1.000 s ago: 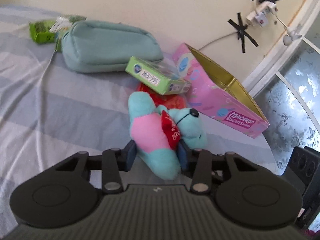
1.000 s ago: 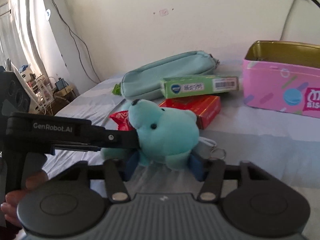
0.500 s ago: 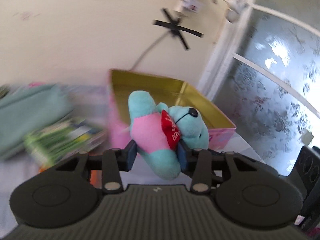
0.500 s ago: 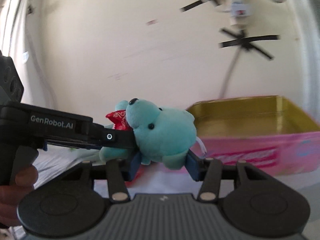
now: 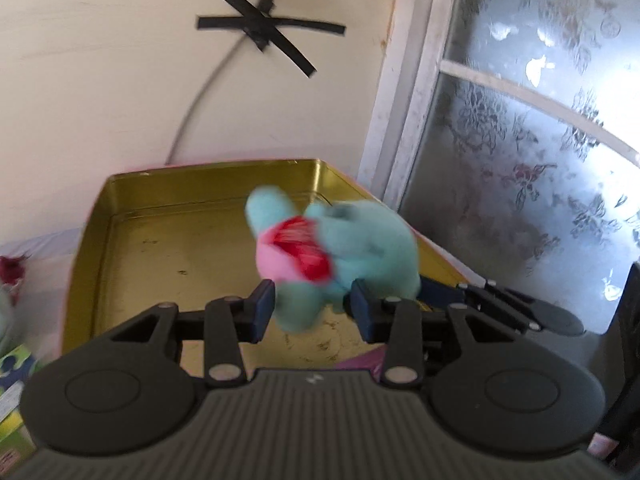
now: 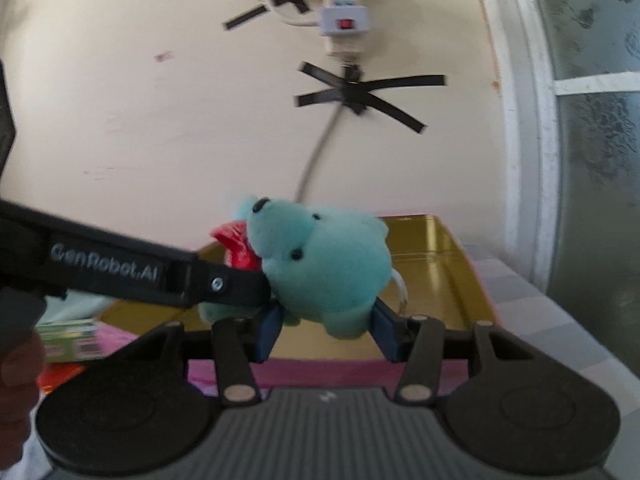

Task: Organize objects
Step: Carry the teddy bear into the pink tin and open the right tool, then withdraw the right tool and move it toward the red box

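The plush bear (image 5: 336,256) is up off the bed now and over the open gold-lined tin (image 5: 168,248) — a second ago it sat by the green box and pouch — and it has twisted, so the red heart faces up.

Light: bright daylight from frosted window (image 5: 532,152) | Glare: window panes blown out | Blur: motion smear on plush toy (image 5: 336,256) | Edges: fisheye bowing.

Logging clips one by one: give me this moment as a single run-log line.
stage: carry | left gripper: shut on plush toy | right gripper: shut on plush toy | position: above open pink tin | tin: nothing inside
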A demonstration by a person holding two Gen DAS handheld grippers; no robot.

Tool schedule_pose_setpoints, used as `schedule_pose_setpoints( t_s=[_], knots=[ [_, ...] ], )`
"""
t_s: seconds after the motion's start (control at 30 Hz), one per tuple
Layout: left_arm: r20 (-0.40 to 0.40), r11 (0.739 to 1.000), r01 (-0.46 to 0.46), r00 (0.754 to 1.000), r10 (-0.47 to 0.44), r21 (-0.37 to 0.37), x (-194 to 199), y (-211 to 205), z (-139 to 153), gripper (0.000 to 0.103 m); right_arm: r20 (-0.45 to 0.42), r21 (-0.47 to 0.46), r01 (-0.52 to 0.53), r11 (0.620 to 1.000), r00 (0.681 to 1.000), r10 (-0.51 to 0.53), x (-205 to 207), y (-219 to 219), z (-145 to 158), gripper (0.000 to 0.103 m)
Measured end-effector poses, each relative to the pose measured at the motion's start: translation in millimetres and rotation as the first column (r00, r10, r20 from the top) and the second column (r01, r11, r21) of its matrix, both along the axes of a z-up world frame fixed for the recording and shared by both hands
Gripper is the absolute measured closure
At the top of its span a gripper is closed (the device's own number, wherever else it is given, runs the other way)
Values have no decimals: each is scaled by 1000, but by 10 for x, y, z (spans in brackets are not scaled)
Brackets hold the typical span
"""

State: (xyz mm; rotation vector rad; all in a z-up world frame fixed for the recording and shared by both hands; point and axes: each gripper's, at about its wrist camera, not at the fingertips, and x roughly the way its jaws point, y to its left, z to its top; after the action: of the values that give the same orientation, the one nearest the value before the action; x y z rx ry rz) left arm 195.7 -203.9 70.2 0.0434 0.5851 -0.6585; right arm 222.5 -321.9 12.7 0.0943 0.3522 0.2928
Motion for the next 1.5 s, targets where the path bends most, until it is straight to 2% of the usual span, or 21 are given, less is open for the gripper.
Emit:
schedule_pose_setpoints(
  t_s=[0.03, 0.1, 0.17, 0.2, 0.27, 0.43, 0.57, 0.83, 0.9, 1.17, 1.27, 1.5],
  knots=[
    [2, 1000, -14, 1000, 14, 5, 35, -47, -21, 57, -6, 0, 11, 1000, 1000, -11, 57, -18, -25, 54],
    [11, 998, -47, 999, 47, 28, 79, -96, -51, 57, 3, 2, 36, 999, 999, -36, 96, -41, -74, 42],
    [25, 993, -94, 995, 93, 65, 102, -103, -82, 56, 12, 2, 44, 999, 999, -44, 43, -68, -95, 42],
    [38, 990, -118, 993, 116, 77, 107, -105, -88, 50, 21, -7, 56, 998, 998, -56, 45, -67, -90, 39],
    [77, 977, -179, 982, 171, 113, 82, -89, -86, 46, 33, -11, 62, 998, 998, -62, 34, -67, -89, 35],
    [155, 951, -262, 959, 238, 163, -44, -42, 11, 43, 44, 9, 41, 999, 998, -42, -34, -48, -75, 33],
    [164, 937, -304, 947, 276, 175, -156, 98, 58, 42, 59, 12, 27, 1000, 998, -28, -112, 6, -58, 33],
    [156, 911, -360, 930, 333, 202, -367, 382, 41, 40, 58, 50, 37, 998, 998, -40, -404, 32, -8, 32],
    [167, 906, -374, 923, 345, 195, -448, 458, 30, 36, 59, 62, 51, 997, 997, -55, -518, 25, 1, 31],
    [162, 891, -404, 912, 376, 206, -691, 711, -80, 34, -27, 159, 67, 985, 998, -64, -805, 49, -141, 30],
    [152, 884, -415, 908, 390, 214, -749, 803, -147, 34, -59, 163, 55, 985, 997, -46, -843, 116, -164, 30],
    [158, 874, -420, 906, 392, 242, -891, 989, -392, 34, -41, 135, 42, 990, 998, -36, -945, 221, -174, 27]
  ],
)
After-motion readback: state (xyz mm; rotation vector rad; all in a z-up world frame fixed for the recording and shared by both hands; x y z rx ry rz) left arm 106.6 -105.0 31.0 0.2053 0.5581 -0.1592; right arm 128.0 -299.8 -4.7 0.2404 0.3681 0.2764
